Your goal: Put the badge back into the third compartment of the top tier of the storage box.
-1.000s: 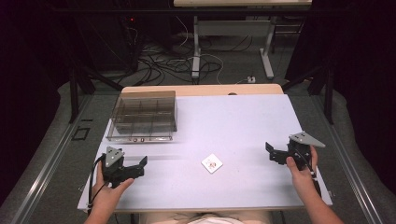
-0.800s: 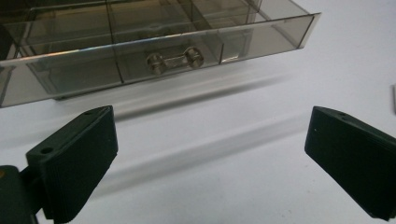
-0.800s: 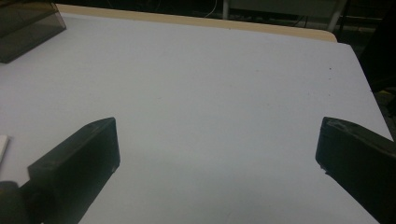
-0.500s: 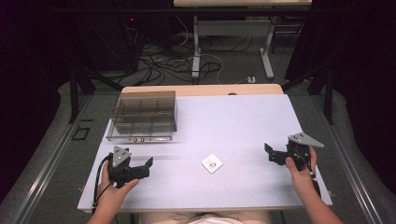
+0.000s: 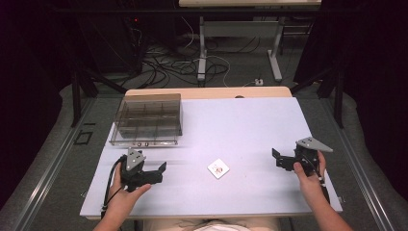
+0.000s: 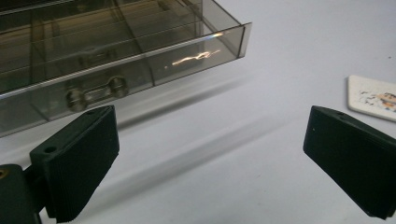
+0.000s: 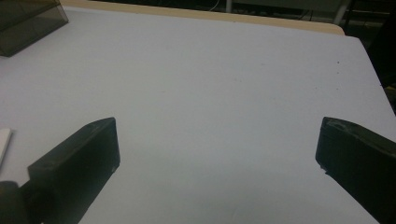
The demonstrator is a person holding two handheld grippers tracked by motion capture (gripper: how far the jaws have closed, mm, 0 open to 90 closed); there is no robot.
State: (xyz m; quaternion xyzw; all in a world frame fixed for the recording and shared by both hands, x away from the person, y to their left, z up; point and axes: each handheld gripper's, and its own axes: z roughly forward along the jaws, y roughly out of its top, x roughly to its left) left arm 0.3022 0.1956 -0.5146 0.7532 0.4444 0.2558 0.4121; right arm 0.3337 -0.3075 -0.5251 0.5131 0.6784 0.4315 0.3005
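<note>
Left gripper [image 5: 161,172]: I hold it low over the table [image 5: 250,125], lower left of the high view, tips pointing toward frame centre. Its jaws are released, with nothing between them, though they have just been closing a little from their widest. Right gripper [image 5: 280,160]: I hold it at the right of the high view, jaws also released and wide apart, bare table between them in the right gripper view.

Work item: the small white card [image 5: 218,168] lies flat on the table at lower centre of the high view, between the two grippers and apart from both. In the left gripper view it sits at the right edge [image 6: 373,97], outside the gap between my jaws.

Hazards, as I judge them:

1. Misalignment. The card is off to one side of the left jaw line. Closing from this heading would catch air or clip one corner and spin the card.
2. Flat-lying item. The card looks thin, with no edge raised. Jaw tips coming down steeply may skid it along the smooth surface rather than lift it.
3. Nearby obstacle. The clear compartment box [image 5: 148,120] stands in the upper left, near the left gripper. A wide swing of that hand could knock it.
4. Cable [image 5: 109,185]. It loops beside my left hand and could snag on the table edge.
</note>
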